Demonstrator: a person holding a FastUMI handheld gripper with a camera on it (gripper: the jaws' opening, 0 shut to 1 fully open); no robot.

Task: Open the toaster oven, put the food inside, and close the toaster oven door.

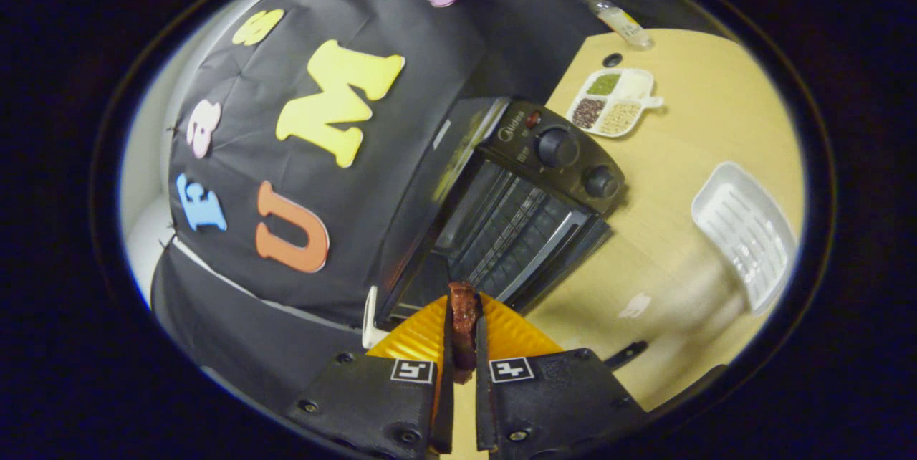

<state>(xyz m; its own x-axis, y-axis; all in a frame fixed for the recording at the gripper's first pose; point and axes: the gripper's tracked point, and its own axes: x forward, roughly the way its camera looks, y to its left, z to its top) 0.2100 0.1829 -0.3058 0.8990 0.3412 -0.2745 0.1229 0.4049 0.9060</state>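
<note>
A thin reddish-brown piece of food stands pinched between my two fingers, so my gripper is shut on it. Just ahead of the fingertips sits the black toaster oven, seen tilted. Its door hangs open and the wire rack inside shows. Two round knobs sit on its control panel. The food's tip reaches the oven's lower front edge.
The oven stands on a light wooden table. Beyond it lies a white divided dish of grains and a small bottle. A white slotted tray lies to the right of the fingers. Black cloth wall stands behind the oven.
</note>
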